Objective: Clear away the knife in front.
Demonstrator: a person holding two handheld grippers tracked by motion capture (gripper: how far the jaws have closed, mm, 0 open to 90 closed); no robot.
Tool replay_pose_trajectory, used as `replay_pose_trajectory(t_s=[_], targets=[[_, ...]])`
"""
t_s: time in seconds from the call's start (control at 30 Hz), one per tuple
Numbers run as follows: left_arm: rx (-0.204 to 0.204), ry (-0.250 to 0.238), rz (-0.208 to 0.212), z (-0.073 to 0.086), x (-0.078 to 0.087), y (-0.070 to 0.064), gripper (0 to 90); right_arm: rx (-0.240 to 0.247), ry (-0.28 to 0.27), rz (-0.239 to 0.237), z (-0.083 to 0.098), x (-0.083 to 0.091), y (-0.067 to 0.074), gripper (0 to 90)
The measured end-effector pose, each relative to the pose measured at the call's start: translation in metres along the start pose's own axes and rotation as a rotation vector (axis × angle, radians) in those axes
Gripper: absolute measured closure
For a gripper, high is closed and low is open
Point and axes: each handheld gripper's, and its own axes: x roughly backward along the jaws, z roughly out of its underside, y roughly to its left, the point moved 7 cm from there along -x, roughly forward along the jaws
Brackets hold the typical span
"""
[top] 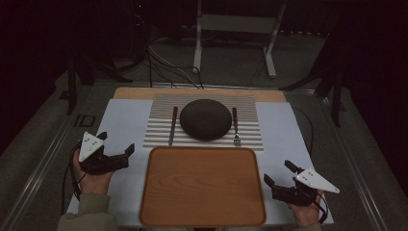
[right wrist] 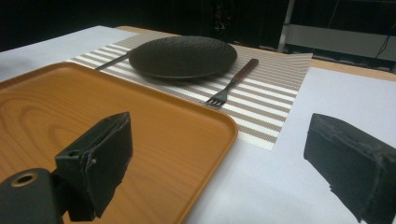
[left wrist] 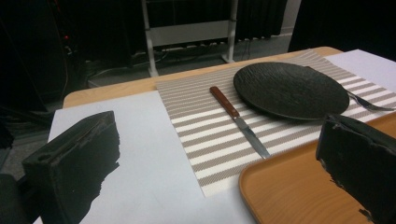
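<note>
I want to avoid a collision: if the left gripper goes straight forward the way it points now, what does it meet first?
Probably the knife on the striped placemat. The left gripper, jaws open, aims there, passing the tray corner closely; depth is uncertain.

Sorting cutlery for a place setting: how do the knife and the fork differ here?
The knife lies left of the black plate; the fork lies right of it. The knife ends in a plain blade, the fork in tines. Both have brown handles pointing away from the tray and rest on the striped placemat.
</note>
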Motion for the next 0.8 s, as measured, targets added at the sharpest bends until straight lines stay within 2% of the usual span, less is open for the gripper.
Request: replay_pose_trajectory(t_s=[0.43, 0.8], targets=[[-0.006, 0.007, -0.001, -0.009, -0.018, -0.001, 0.0, 0.001, 0.0, 0.002, 0.0, 0.0, -0.001, 7.9], [-0.027, 0.027, 0.01, -0.016, -0.039, -0.008, 0.0, 0.001, 0.001, 0.003, 0.0, 0.0, -0.001, 7.9]])
